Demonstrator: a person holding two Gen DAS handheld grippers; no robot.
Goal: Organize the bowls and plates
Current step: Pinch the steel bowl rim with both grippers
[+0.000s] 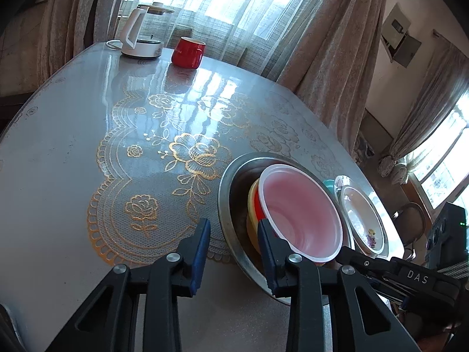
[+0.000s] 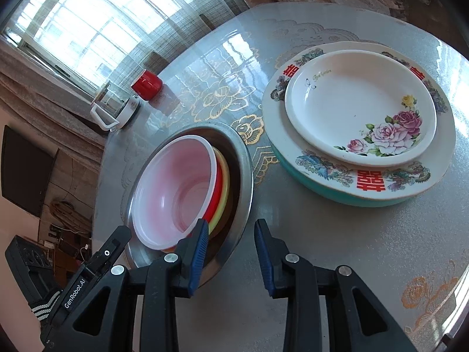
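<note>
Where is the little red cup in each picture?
Left wrist view: the red cup stands at the top, left of middle, just right of the white kettle.
Right wrist view: the red cup lies upper left, beside the kettle.
Shared landmark: the kettle by the window.

on the table (image 2: 337, 249), a stack of nested bowls (image 2: 176, 187) sits in a metal basin (image 2: 240, 176) near the front edge. just right of the basin lies a stack of plates (image 2: 360, 108), smaller on larger. at the far edge stand a kettle (image 1: 140, 32) and, to its right, a cup (image 1: 187, 52).
</note>
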